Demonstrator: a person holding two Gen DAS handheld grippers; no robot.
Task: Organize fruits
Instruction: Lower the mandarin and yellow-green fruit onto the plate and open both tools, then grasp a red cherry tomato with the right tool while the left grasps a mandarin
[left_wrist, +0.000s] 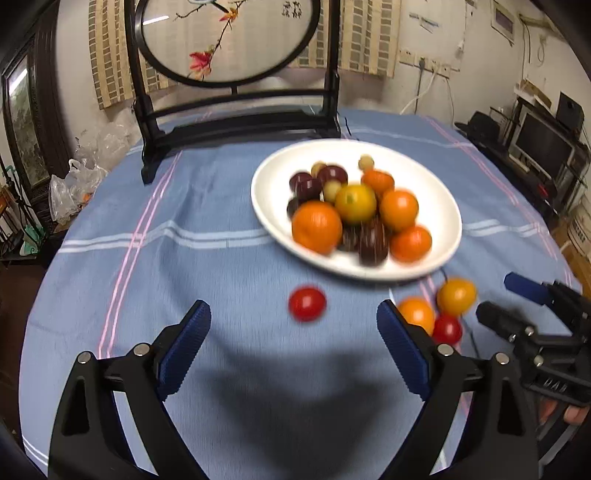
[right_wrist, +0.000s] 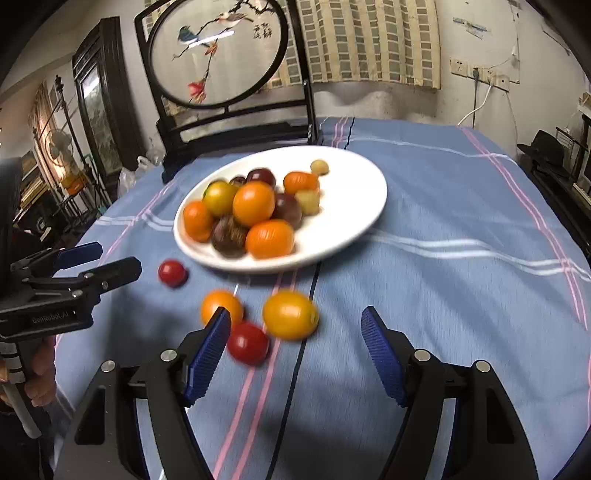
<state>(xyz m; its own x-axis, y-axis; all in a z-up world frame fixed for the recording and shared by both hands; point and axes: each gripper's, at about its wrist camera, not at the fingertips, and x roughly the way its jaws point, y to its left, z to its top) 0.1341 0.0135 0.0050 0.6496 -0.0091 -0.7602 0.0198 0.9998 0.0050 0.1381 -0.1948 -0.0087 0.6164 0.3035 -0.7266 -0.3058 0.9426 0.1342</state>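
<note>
White plate (left_wrist: 271, 192) on blue striped tablecloth (left_wrist: 207, 266), heaped with small tomatoes: orange, yellow-green, dark purple, a couple pale ones toward the far rim; slightly motion-blurred in both views. Four loose fruits on cloth on the near side of plate. Lone red tomato (left_wrist: 307, 303) well apart from the rest, just off plate rim, also seen in right wrist view (right_wrist: 172, 273). Cluster of three near plate edge: orange tomato (left_wrist: 416, 314), yellow-orange tomato (left_wrist: 456, 296), second red tomato (left_wrist: 447, 329), packed close together, touching or nearly so. Same cluster in right wrist view: orange (right_wrist: 221, 304), yellow-orange (right_wrist: 290, 314), red (right_wrist: 248, 343). Left gripper (left_wrist: 293, 334) released, jaws spread wide, nothing between pads, hovering over cloth with lone red tomato just ahead between the fingertips' line; right-side pad overlaps the orange tomato in view. Right gripper (right_wrist: 295, 338) also released, jaws wide, empty; left-side pad partly covers the orange tomato, red one just inside that pad, yellow-orange one ahead between the pads. Dark-framed round embroidered screen (left_wrist: 229, 40) standing at far end of table behind plate. Plastic bags (left_wrist: 79, 184) off left table edge.
</note>
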